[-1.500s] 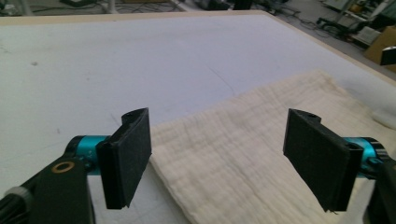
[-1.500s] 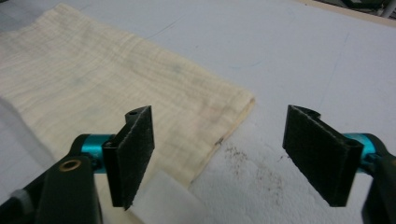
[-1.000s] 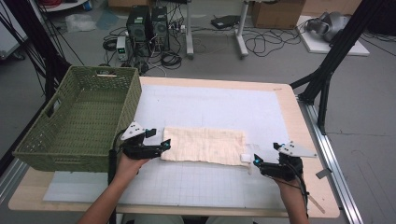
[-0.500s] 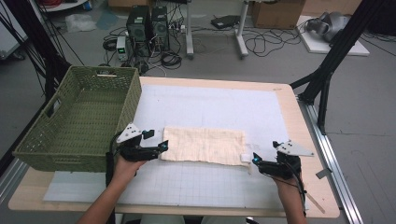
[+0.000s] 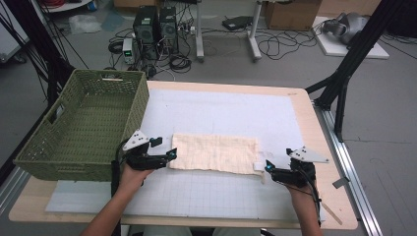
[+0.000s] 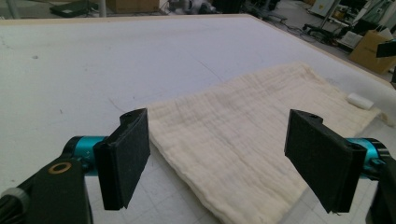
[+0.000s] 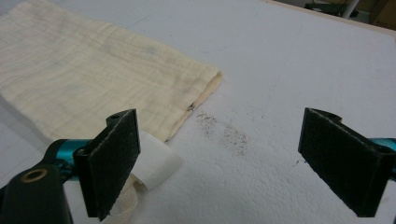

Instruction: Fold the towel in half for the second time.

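Cloth status: folded cream muslin cloth [image 5: 215, 153] lies flat on the white gridded mat [image 5: 221, 110] just below centre of the high view, long side running left to right. Small white label [image 5: 258, 165] sticks out at its lower right corner.

Left gripper [image 5: 169, 156] sits at the cloth's left short edge, lower left of centre, fingertips right at the edge. Left gripper view: jaws wide open, cloth [image 6: 243, 149] lying on the mat between and beyond the two black pads [image 6: 125, 156], nothing clamped.

Right gripper [image 5: 268, 167] sits at the cloth's lower right corner, right by the label. Right gripper view: jaws also wide open, holding nothing; cloth corner [image 7: 93, 74] in the upper left of the frame, rolled white label [image 7: 156, 164] just beside the left pad [image 7: 114, 161], a dark speckled smudge [image 7: 224, 132] on the mat between the jaws.

Green woven plastic basket [image 5: 44, 147] stands at the left of the high view, overhanging the light wooden table [image 5: 310, 118], close to the left gripper. Person's forearms enter from the bottom edge.
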